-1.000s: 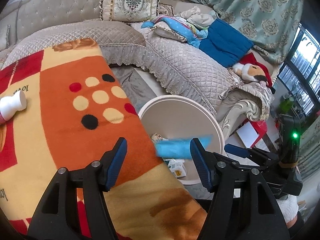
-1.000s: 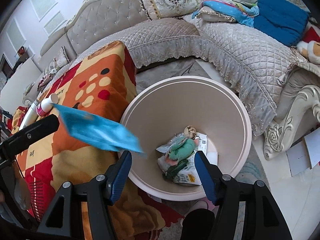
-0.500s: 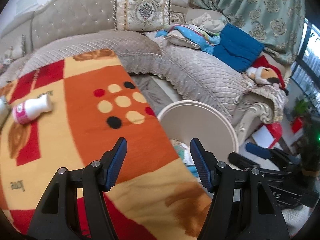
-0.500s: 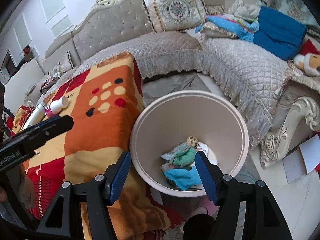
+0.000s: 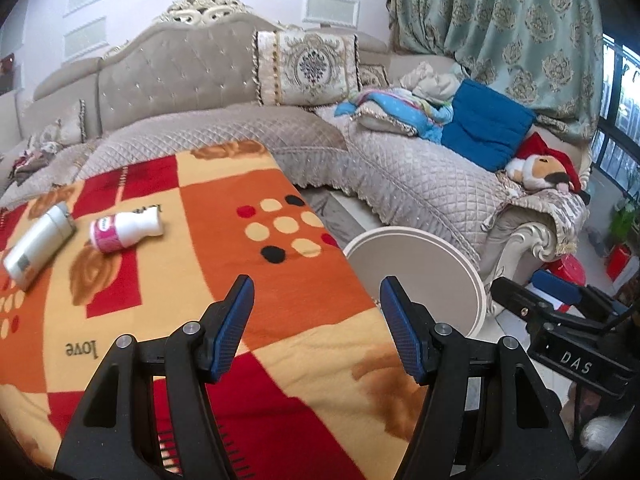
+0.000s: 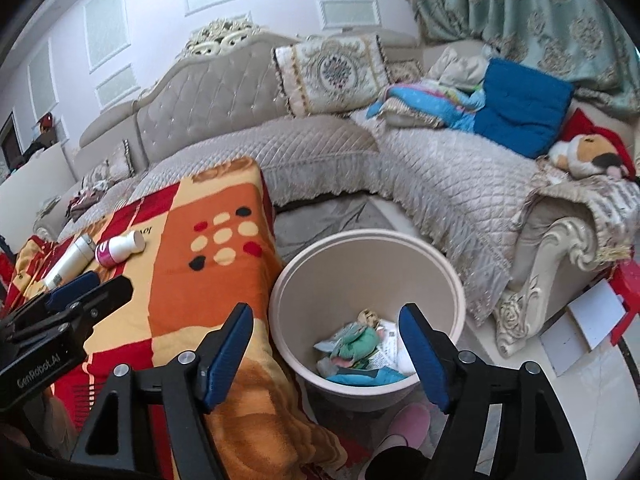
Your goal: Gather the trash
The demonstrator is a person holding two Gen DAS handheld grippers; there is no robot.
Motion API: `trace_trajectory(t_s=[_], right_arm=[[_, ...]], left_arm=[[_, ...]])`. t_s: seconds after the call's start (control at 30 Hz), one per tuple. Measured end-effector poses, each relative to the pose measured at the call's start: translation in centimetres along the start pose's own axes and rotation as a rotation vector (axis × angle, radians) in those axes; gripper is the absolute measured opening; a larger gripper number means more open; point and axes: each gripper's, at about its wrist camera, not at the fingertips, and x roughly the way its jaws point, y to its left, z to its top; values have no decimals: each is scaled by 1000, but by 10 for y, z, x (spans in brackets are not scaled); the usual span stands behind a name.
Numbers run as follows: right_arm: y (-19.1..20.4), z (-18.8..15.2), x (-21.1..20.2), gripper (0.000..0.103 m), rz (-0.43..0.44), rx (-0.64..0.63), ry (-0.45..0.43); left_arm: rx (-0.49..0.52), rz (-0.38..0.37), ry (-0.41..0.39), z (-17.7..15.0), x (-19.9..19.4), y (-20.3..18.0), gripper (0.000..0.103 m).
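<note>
A beige round bin stands on the floor beside the blanket-covered table; it holds several pieces of trash, with a blue wrapper lying on top. The bin also shows in the left wrist view. A small white bottle with a pink label and a silver can lie on the orange and red blanket. My left gripper is open and empty over the blanket's near edge. My right gripper is open and empty above the bin.
A beige quilted sofa wraps around behind, with cushions, a blue pillow and a plush toy. A pink slipper lies by the bin. Red stools stand at the far right.
The blue wrapper left my left gripper, fell and now lies in the bin. Both grippers have risen and tilted up; the bottle and the can have come into view.
</note>
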Motion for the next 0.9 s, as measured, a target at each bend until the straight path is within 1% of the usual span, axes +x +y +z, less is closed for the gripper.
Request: trace_trajectory(t_s=[0.17,0.23,0.37,0.43,0.53,0.9], right_arm=[[5,0,-21,75,-13,5,-60],[8,1,-26,79,-19,6,-79],[16,0,-42,82,-56,-19,-144],[20,-1,-49,87,-69,-31,-170],[23,0,-59,88,-74,-37,-208],[22,0,-67,89,-51,-15,-214]], left_arm=[[12,27,-39,-4,-17,-1,64],[15,30,-52,-6,-23,-3,64],[8,33,-74,-7,-32,-2,64],[6,34,-85,-8,-35,-3,64],[6,36,-103,-8,-40,-4,64],[-1,30,-114,-10,-43,-4,64]])
